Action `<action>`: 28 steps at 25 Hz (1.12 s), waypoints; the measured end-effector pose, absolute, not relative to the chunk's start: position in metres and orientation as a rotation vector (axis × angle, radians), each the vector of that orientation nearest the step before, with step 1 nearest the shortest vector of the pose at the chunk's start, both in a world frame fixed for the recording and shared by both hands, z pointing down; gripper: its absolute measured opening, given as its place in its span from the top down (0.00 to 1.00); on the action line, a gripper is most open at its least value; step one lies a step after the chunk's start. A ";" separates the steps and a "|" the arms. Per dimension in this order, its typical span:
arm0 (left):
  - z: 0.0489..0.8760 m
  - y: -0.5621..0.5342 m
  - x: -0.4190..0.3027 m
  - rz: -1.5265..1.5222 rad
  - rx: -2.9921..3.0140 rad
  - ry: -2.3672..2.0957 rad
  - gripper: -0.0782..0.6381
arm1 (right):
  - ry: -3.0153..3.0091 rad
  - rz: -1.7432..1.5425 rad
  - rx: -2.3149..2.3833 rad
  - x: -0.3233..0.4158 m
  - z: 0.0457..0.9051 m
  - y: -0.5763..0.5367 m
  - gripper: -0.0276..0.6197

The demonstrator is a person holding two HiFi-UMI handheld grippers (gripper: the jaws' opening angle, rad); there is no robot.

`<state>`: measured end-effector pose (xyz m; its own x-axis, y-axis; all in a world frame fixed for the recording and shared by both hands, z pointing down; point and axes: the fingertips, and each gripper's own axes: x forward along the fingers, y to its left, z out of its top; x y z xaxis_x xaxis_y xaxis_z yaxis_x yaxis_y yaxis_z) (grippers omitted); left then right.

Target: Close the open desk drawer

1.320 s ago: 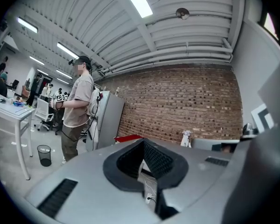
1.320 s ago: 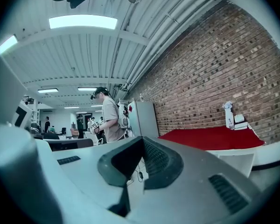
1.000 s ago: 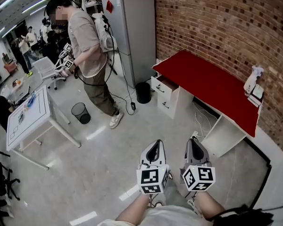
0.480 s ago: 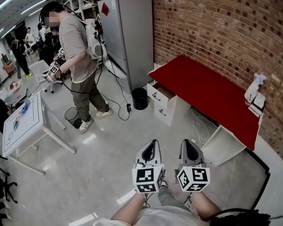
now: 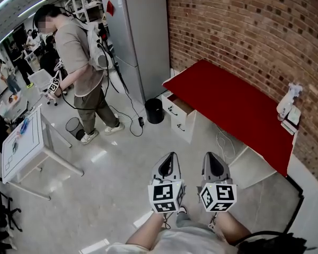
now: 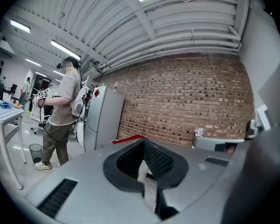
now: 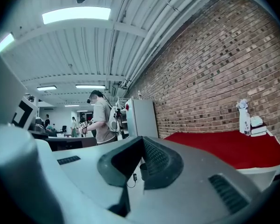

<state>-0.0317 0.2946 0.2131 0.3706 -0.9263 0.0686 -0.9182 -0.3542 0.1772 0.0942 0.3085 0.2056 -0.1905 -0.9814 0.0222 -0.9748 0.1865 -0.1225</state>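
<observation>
The desk has a red top [image 5: 230,102] and stands along the brick wall at the right of the head view. At its near-left end is a white drawer unit [image 5: 183,125] whose top drawer [image 5: 175,105] is pulled out. My left gripper [image 5: 171,157] and right gripper [image 5: 210,156] are held side by side low in that view, pointing at the desk from well short of it. Both are shut with nothing between the jaws. The red top [image 6: 128,138] shows above my left gripper [image 6: 143,171]. It also fills the right of the right gripper view [image 7: 224,146], beyond my right gripper [image 7: 139,164].
A person [image 5: 77,73] holding grippers stands at the left by a grey fridge [image 5: 135,36]. A black bin [image 5: 154,110] sits beside the drawer unit and a mesh basket [image 5: 73,126] near the person's feet. A white table [image 5: 21,144] stands at the left, and a spray bottle [image 5: 286,100] on the desk's far end.
The desk and drawer unit have drawn nearer and shifted left in the head view. The person by the fridge has stepped to the left. Both grippers stay shut, side by side.
</observation>
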 end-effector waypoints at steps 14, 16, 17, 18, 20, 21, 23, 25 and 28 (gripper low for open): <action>0.220 0.197 -0.004 -0.051 2.422 -1.681 0.89 | 2.403 -0.171 -1.939 0.119 0.205 0.206 0.96; 0.225 0.185 0.000 -0.043 2.412 -1.680 0.89 | 2.409 -0.178 -1.942 0.122 0.209 0.195 0.96; 0.226 0.180 0.002 -0.039 2.409 -1.680 0.89 | 2.412 -0.182 -1.943 0.124 0.210 0.189 0.96; 0.227 0.176 0.004 -0.037 2.408 -1.681 0.89 | 2.416 -0.186 -1.943 0.126 0.212 0.185 0.96; 0.227 0.168 0.008 -0.034 2.405 -1.684 0.89 | 2.422 -0.191 -1.944 0.130 0.213 0.176 0.96; 0.227 0.165 0.009 -0.033 2.402 -1.685 0.89 | 2.424 -0.194 -1.945 0.131 0.213 0.173 0.96; 0.228 0.160 0.008 -0.024 2.396 -1.690 0.89 | 2.426 -0.205 -1.945 0.132 0.215 0.168 0.96; 0.230 0.158 0.008 -0.012 2.393 -1.696 0.89 | 2.425 -0.218 -1.943 0.133 0.217 0.163 0.96; 0.231 0.154 0.009 0.004 2.392 -1.702 0.89 | 2.425 -0.223 -1.940 0.135 0.217 0.159 0.96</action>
